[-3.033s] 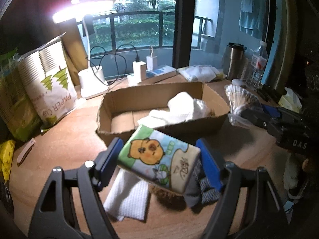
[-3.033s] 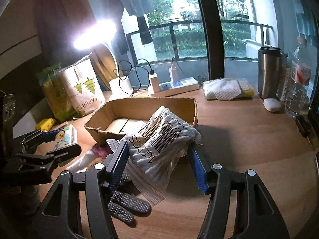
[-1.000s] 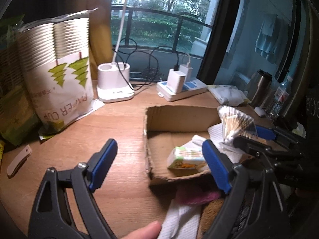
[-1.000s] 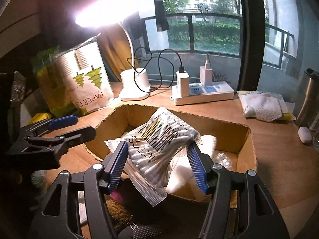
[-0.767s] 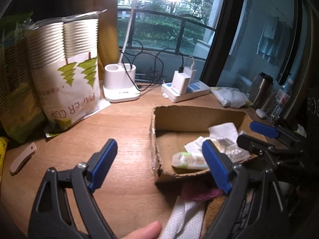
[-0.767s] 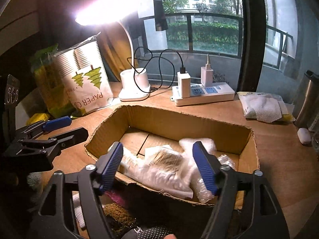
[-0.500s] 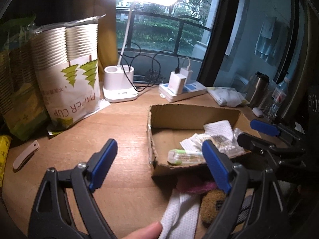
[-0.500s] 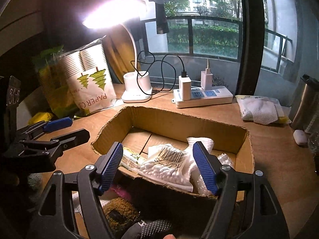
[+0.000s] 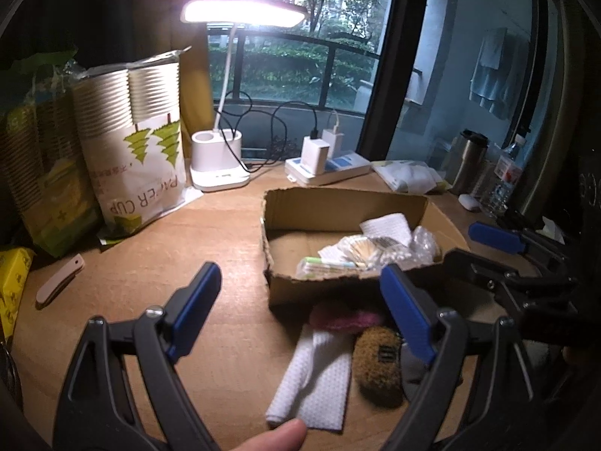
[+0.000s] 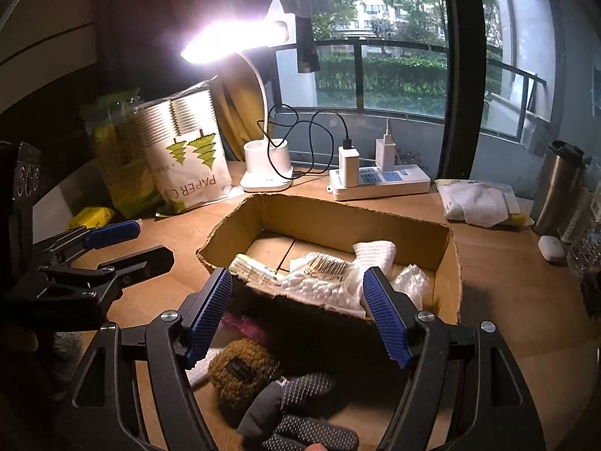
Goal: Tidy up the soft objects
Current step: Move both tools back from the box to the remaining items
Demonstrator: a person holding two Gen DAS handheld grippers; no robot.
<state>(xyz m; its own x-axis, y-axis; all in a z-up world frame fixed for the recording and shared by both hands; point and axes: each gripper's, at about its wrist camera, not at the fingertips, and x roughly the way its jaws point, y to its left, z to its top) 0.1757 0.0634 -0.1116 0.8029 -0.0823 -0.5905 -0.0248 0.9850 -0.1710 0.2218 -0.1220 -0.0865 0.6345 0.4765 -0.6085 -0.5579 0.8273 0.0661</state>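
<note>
We see a home, a desk [image 9: 233, 248] by a balcony window [image 10: 394, 75]; left of the window a lit desk lamp [image 9: 240, 13] and a paper cup pack [image 9: 139, 143]; below it a power strip [image 10: 379, 182]; outside it laundry [image 9: 492, 71] and apartment blocks.

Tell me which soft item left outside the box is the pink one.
The fuzzy pink piece right against the box front wall; the white cloth, brown pouch and grey glove lie nearer the camera.
</note>
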